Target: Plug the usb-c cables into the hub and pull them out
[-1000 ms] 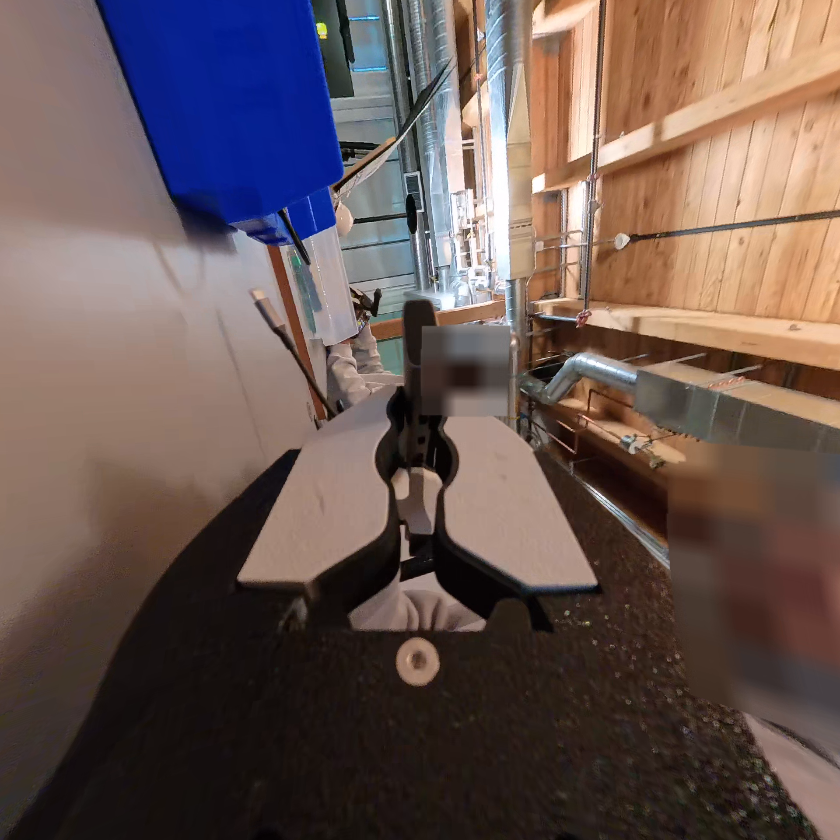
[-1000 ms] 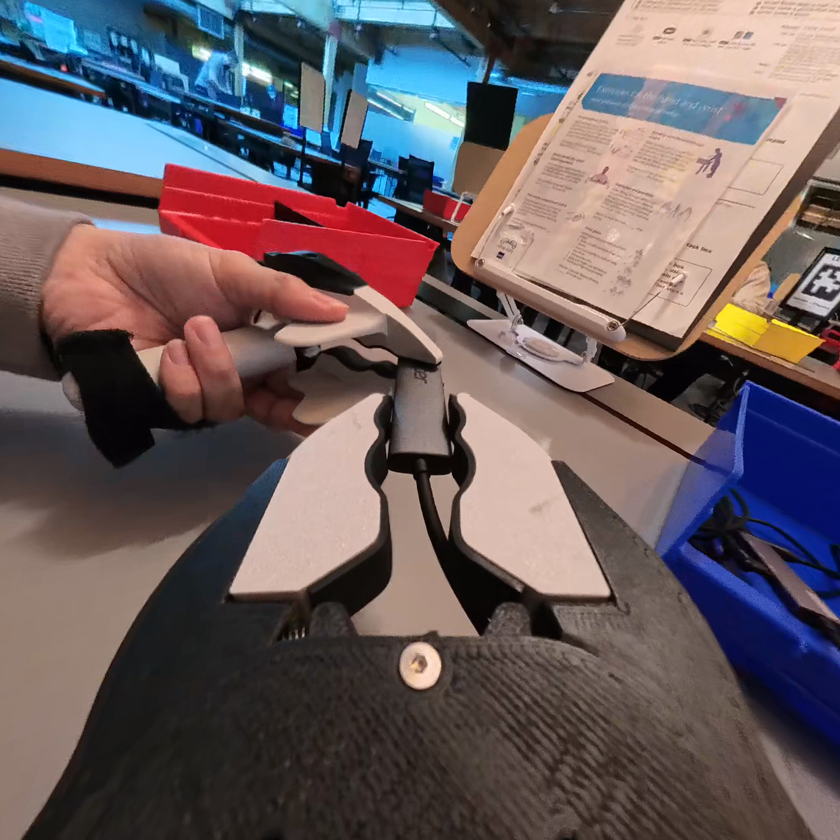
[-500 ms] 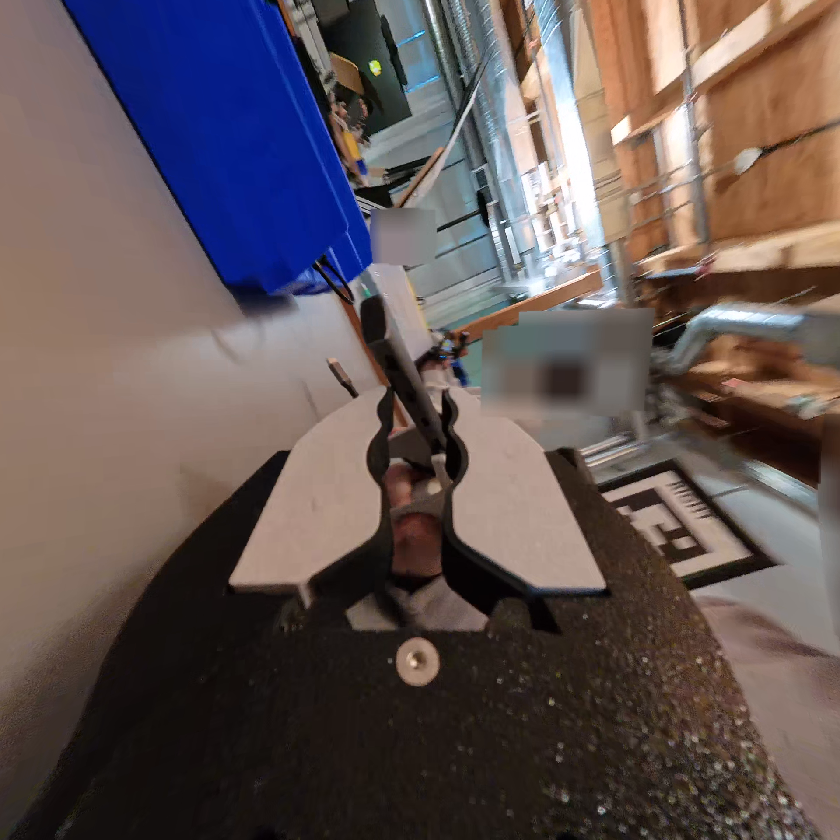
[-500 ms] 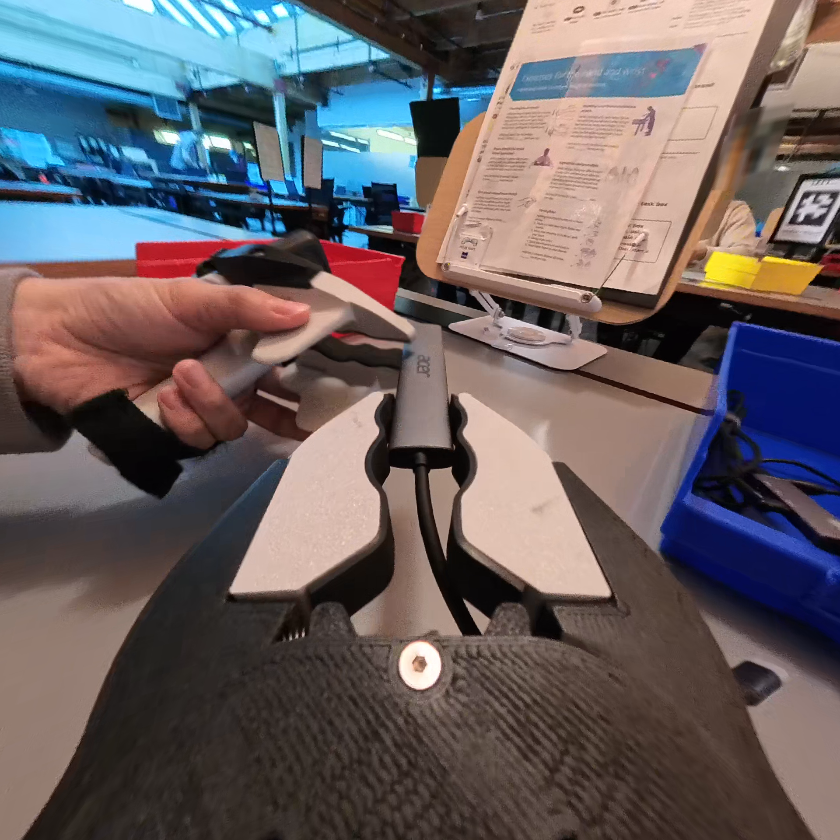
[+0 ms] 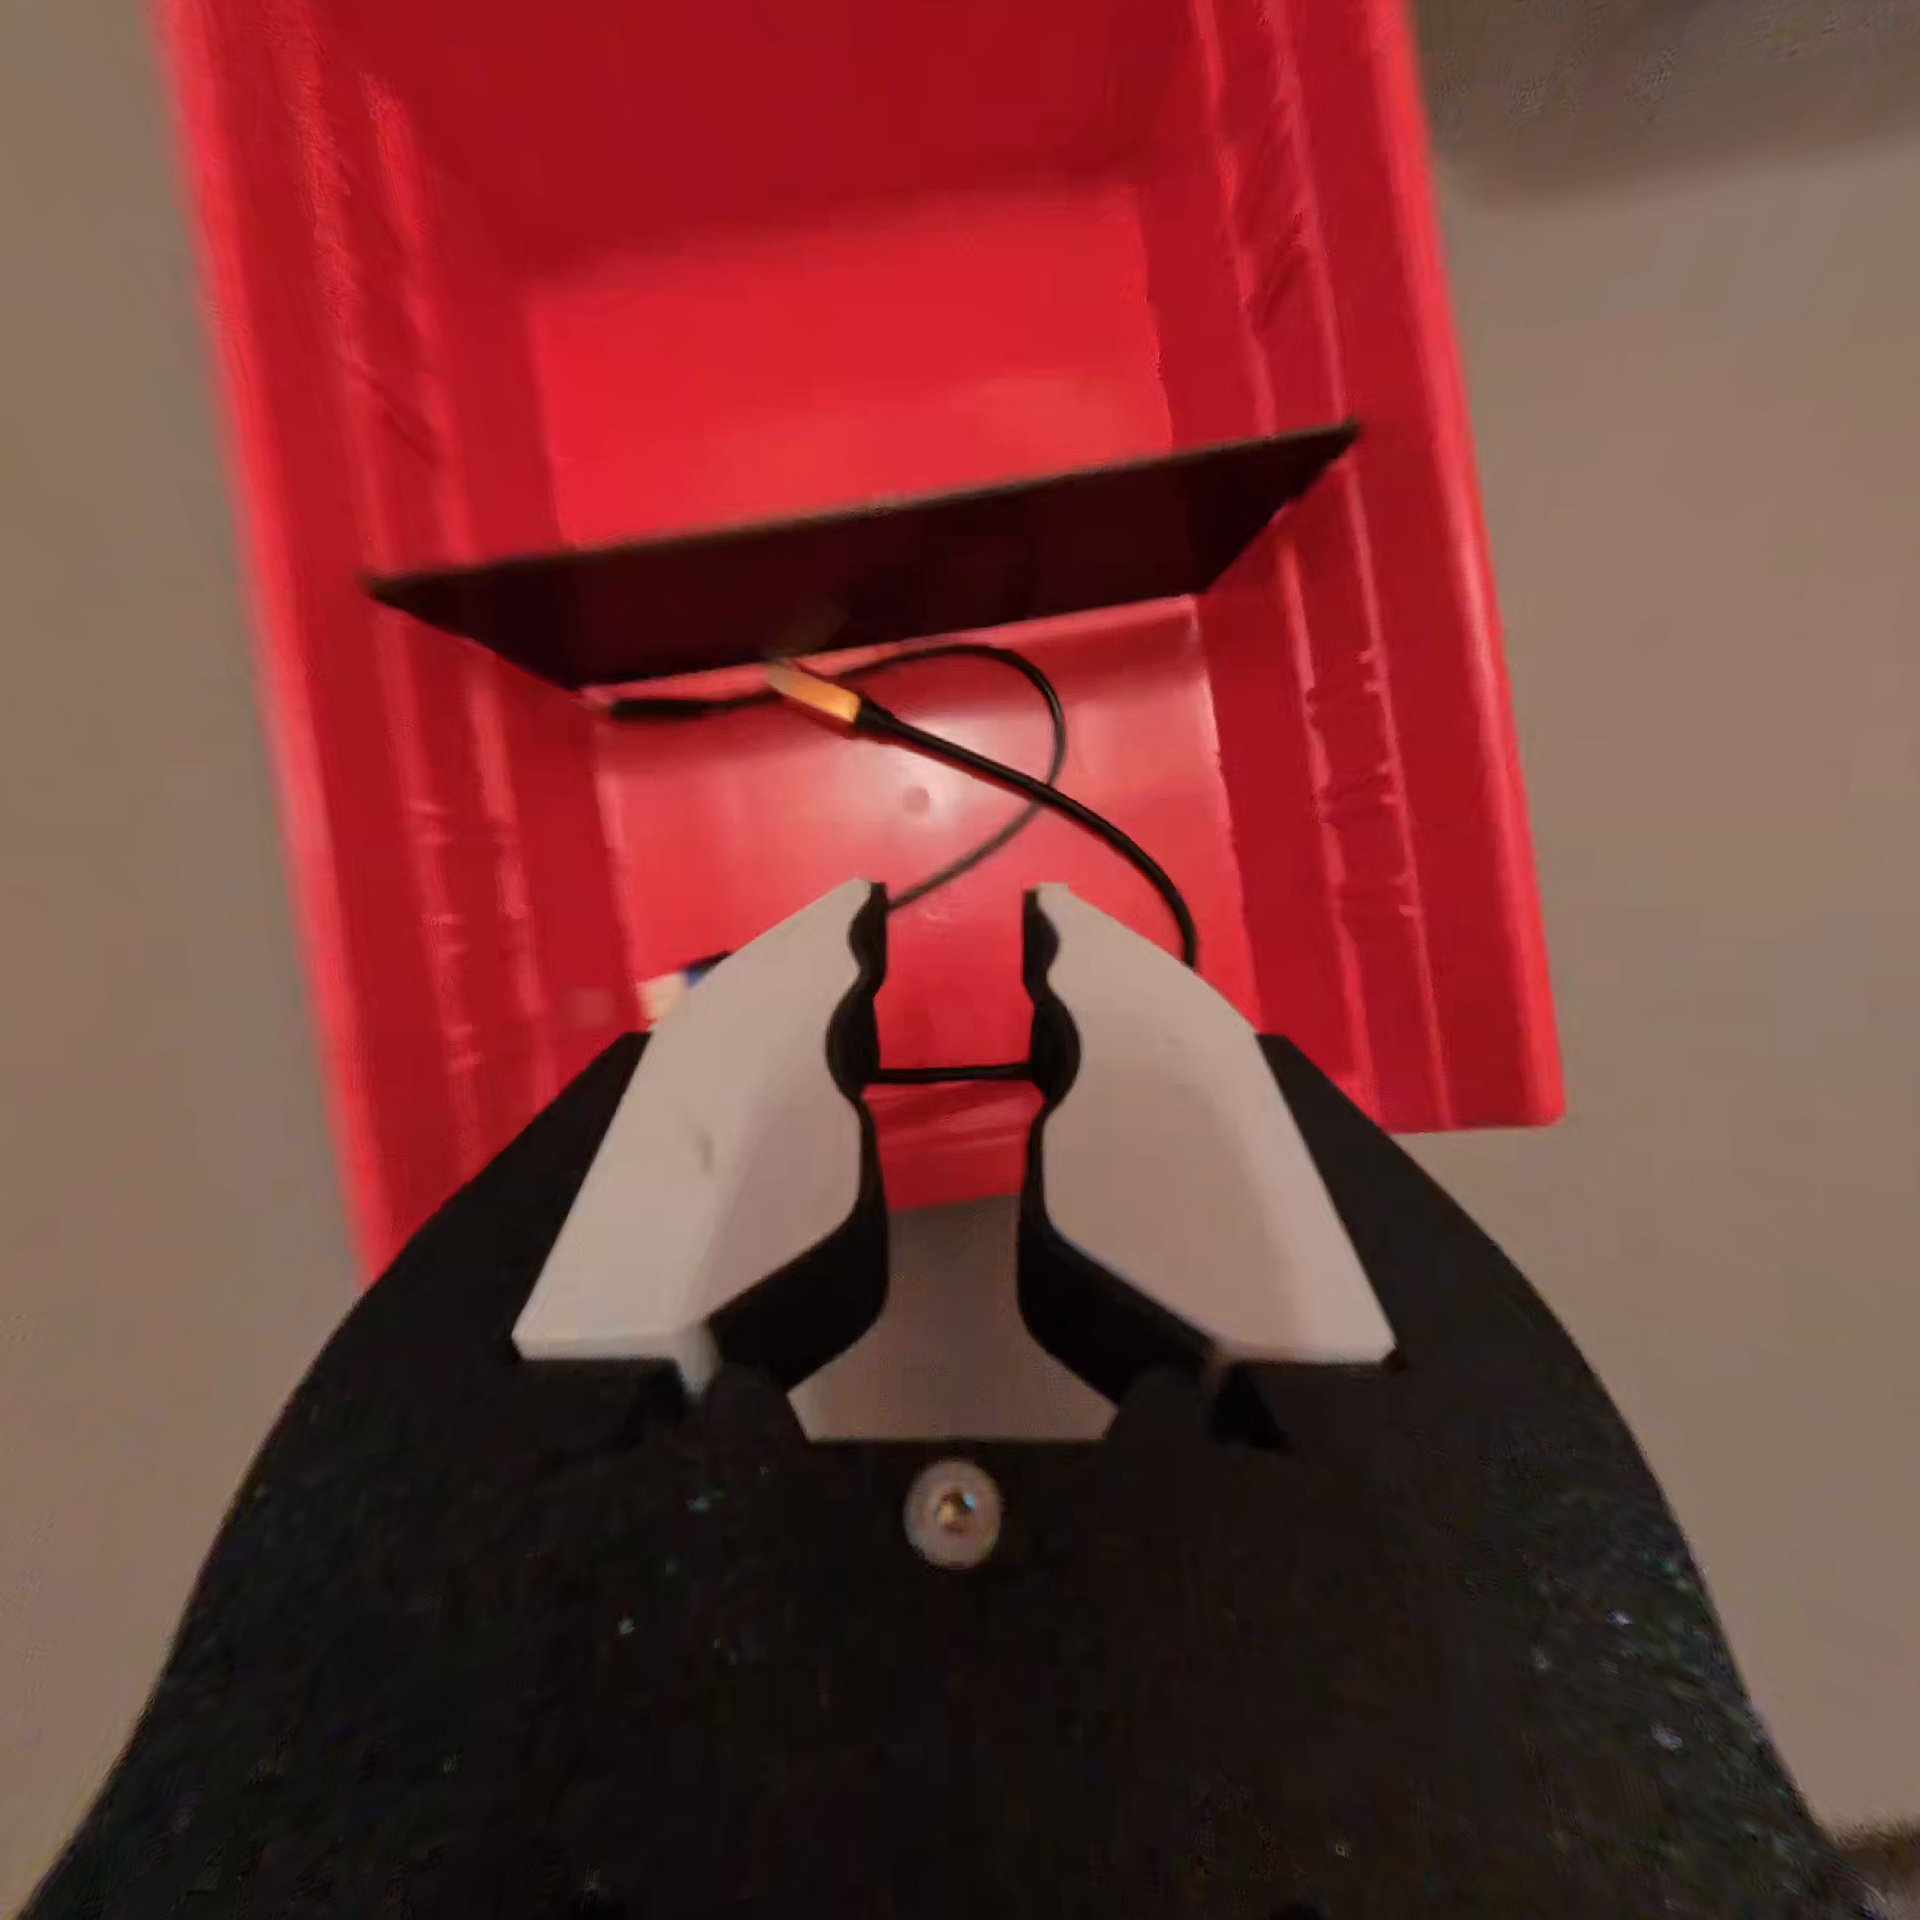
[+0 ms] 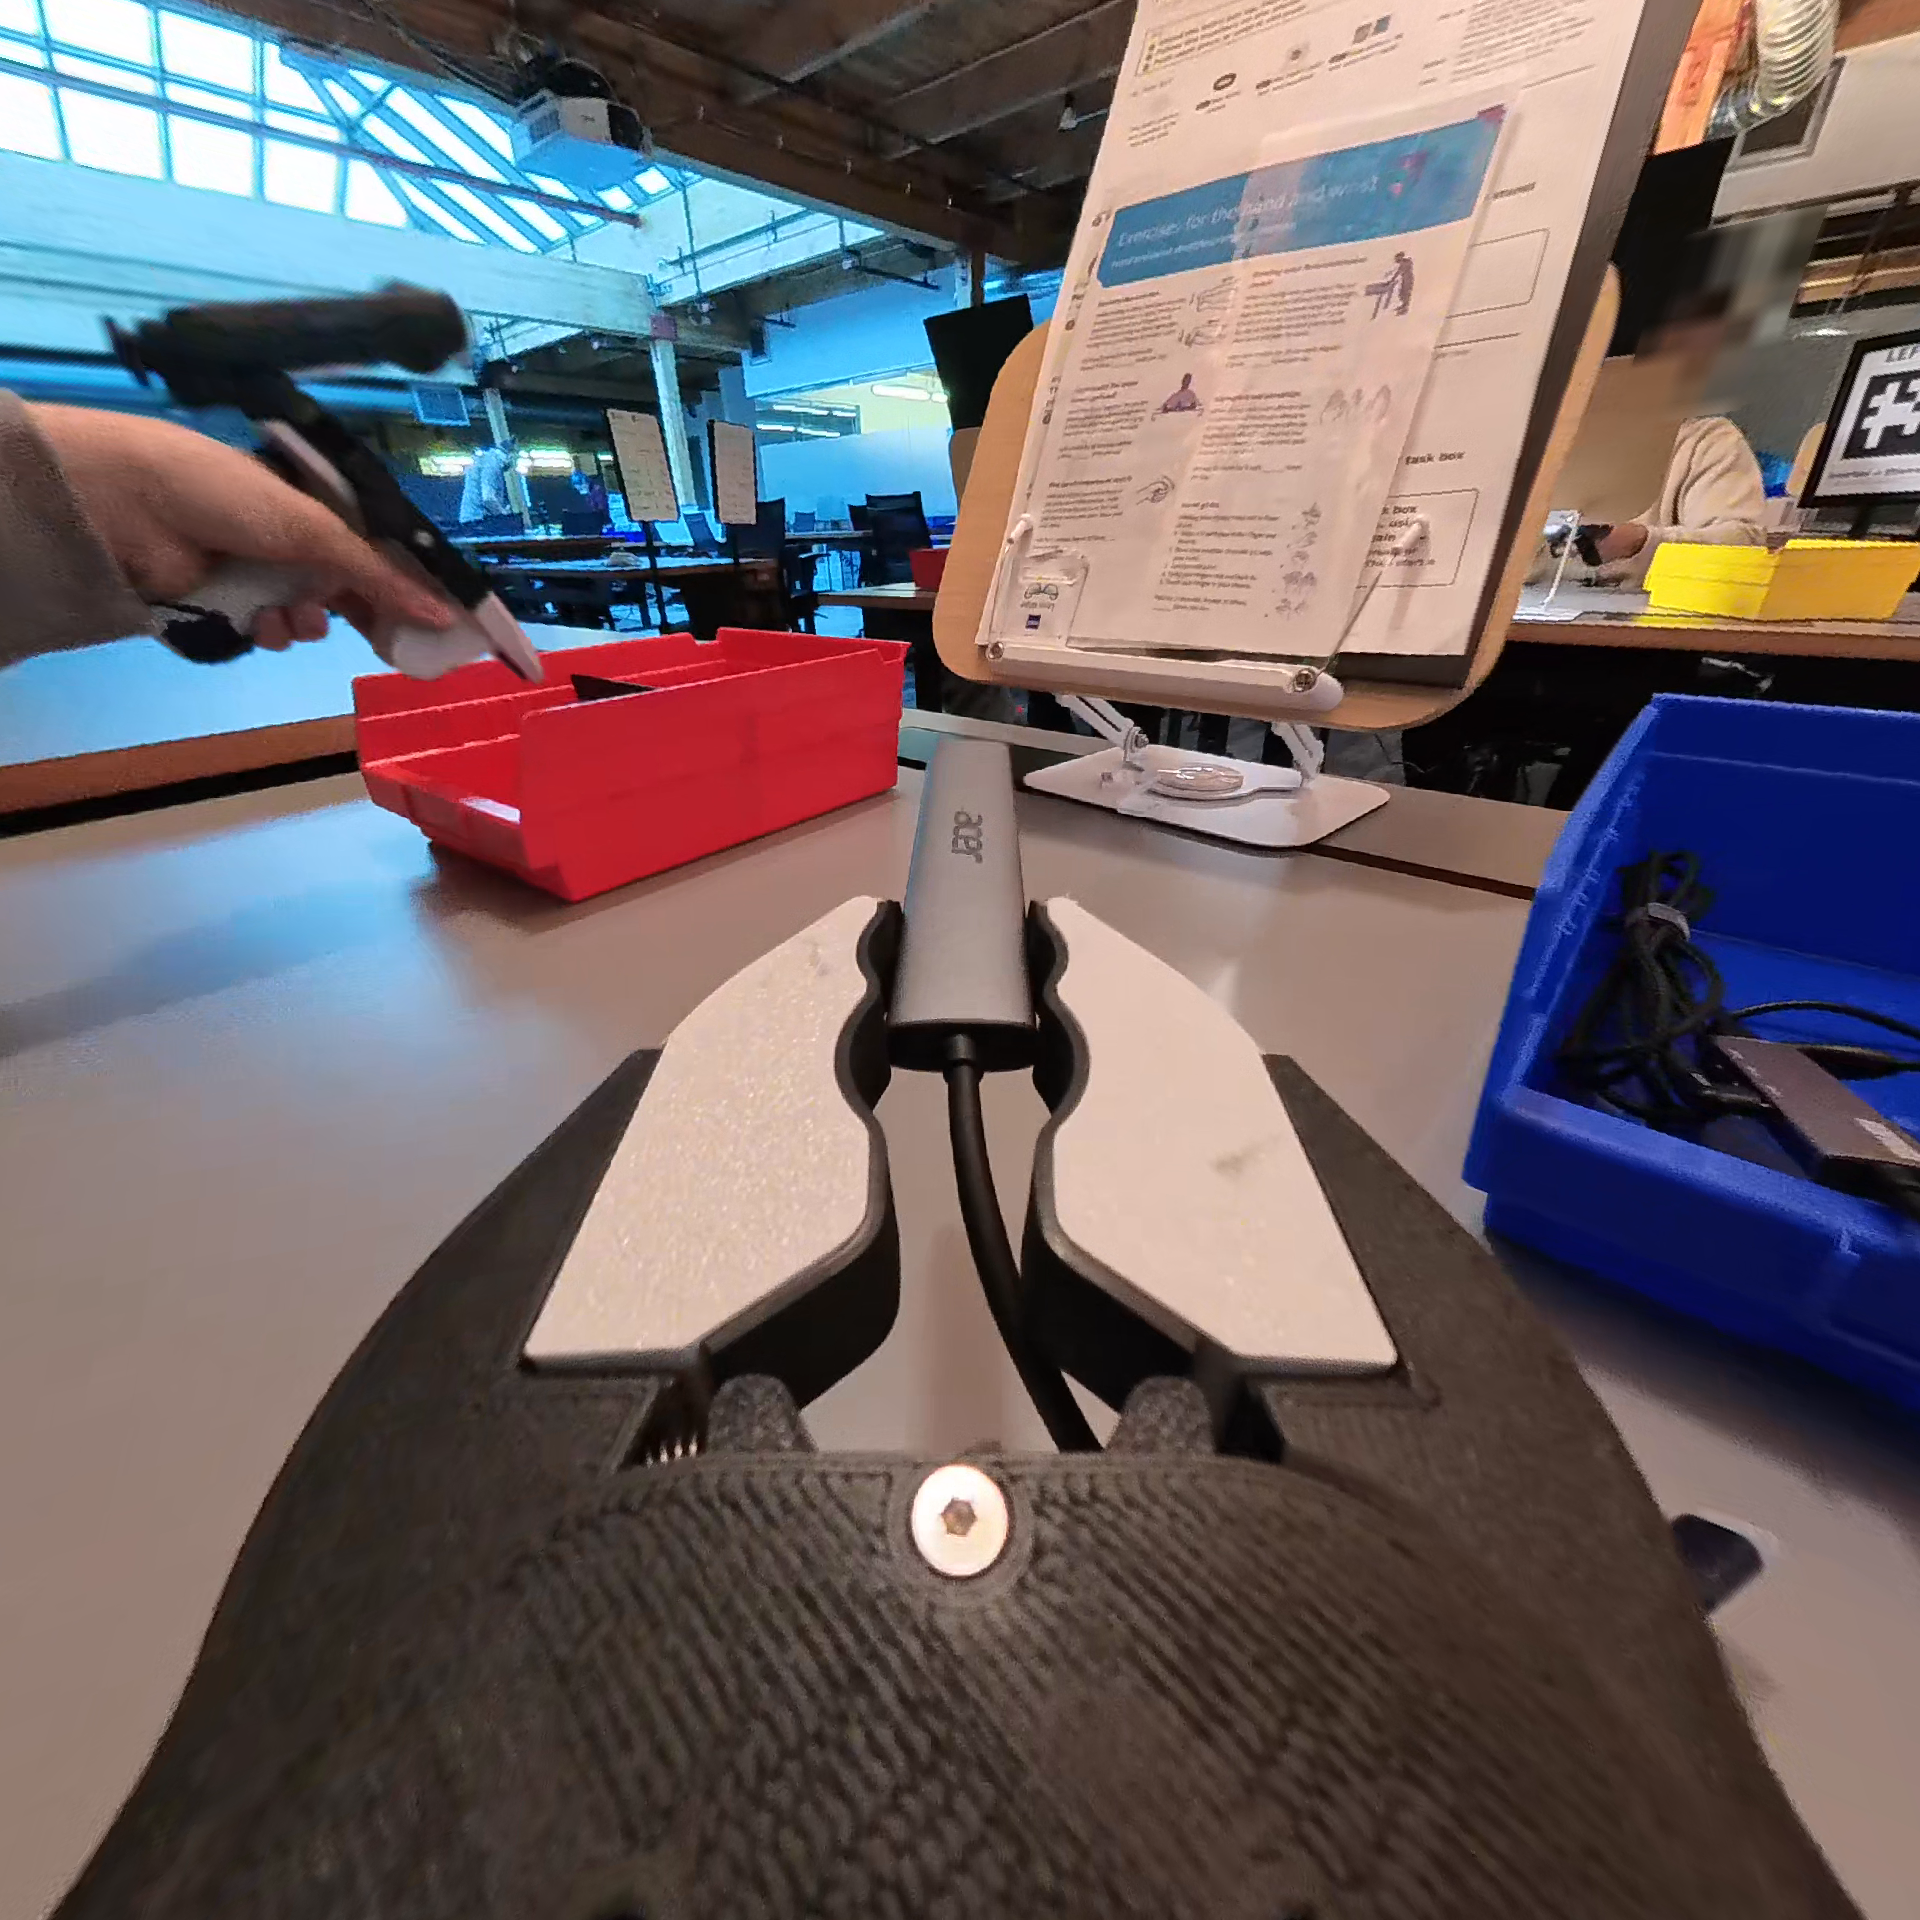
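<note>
My right gripper (image 6: 958,914) is clamped on the slim grey metal hub (image 6: 961,883) above the grey table (image 6: 260,1039). My left gripper (image 5: 954,904), jaws apart, hangs over the red plastic bin (image 5: 1340,623) where a thin black usb-c cable (image 5: 987,774) lies before a black divider (image 5: 862,582).

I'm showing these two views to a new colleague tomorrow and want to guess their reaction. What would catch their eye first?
Probably the bright red bin, filling the left wrist view beneath the open left gripper, with a black cable curled in its near compartment by a black divider. In the right wrist view, the grey hub stands out, clamped in the right gripper over the table, with a blue bin of cables at the right.
</note>
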